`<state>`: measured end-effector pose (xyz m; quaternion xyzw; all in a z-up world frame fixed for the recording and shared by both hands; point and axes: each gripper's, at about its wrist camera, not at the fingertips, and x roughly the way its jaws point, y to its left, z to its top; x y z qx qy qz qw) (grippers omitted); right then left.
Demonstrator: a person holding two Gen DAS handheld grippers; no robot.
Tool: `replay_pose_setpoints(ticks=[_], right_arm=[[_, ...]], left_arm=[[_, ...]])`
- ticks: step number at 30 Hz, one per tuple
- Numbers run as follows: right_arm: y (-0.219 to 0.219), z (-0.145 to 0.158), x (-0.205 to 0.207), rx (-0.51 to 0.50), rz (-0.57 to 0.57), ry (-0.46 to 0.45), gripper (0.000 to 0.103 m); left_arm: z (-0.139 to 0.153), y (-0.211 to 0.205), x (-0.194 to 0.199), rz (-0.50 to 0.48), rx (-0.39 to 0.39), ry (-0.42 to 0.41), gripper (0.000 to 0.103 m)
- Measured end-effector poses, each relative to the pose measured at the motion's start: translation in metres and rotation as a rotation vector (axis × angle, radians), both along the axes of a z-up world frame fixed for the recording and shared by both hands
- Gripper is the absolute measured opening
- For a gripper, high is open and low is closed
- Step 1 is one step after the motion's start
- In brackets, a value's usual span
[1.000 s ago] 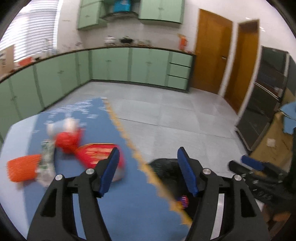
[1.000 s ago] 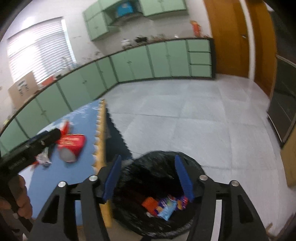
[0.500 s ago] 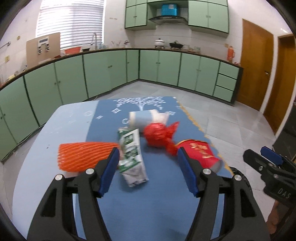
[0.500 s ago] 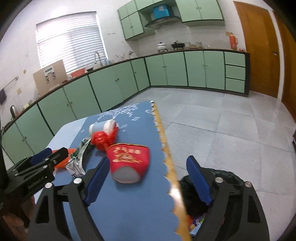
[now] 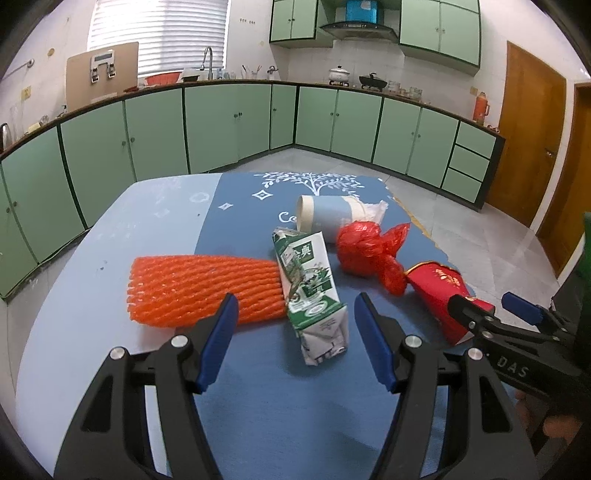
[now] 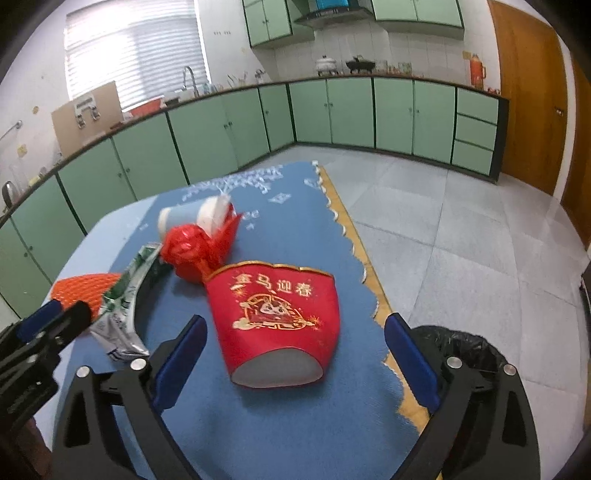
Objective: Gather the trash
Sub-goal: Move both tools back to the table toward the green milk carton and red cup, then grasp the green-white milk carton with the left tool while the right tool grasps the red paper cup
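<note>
Right claw [image 6: 291,354] tilts down, jaws opening over red cup [image 6: 275,317]; left claw [image 5: 295,328] open.

A kitchen with mint-green base cabinets [image 5: 229,125] running along two walls under a dark countertop [image 6: 369,75], and matching wall cabinets [image 5: 439,29] flanking a range hood [image 5: 358,27]. White blinds cover a bright window [image 5: 159,33] above a sink faucet [image 5: 208,61]. The floor [image 6: 461,229] is pale grey tile. A wooden door [image 5: 535,147] stands at the right. The walls are white-tiled.
</note>
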<state>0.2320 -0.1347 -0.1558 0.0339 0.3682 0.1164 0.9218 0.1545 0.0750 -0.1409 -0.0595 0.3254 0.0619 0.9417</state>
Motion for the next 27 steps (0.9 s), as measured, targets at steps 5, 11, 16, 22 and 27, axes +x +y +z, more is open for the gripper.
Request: replay_pose_setpoints(ticks=[5, 11, 16, 22, 27], right_arm=[[0.002, -0.009, 0.008, -0.001, 0.006, 0.046, 0.095], [0.002, -0.012, 0.009, 0.033, 0.041, 0.064, 0.077], [-0.002, -0.005, 0.003, 0.046, 0.042, 0.035, 0.076], [-0.021, 0.004, -0.002, 0.061, 0.008, 0.017, 0.076], [-0.033, 0.008, -0.004, 0.057, -0.004, 0.002, 0.076]], left_arm=[[-0.006, 0.003, 0.002, -0.003, -0.013, 0.013, 0.066], [-0.012, -0.003, 0.006, -0.02, -0.026, 0.032, 0.071], [-0.016, -0.015, 0.015, -0.037, -0.035, 0.053, 0.075], [-0.026, -0.026, 0.03, -0.021, -0.031, 0.09, 0.075], [-0.036, -0.03, 0.037, 0.01, -0.062, 0.137, 0.053]])
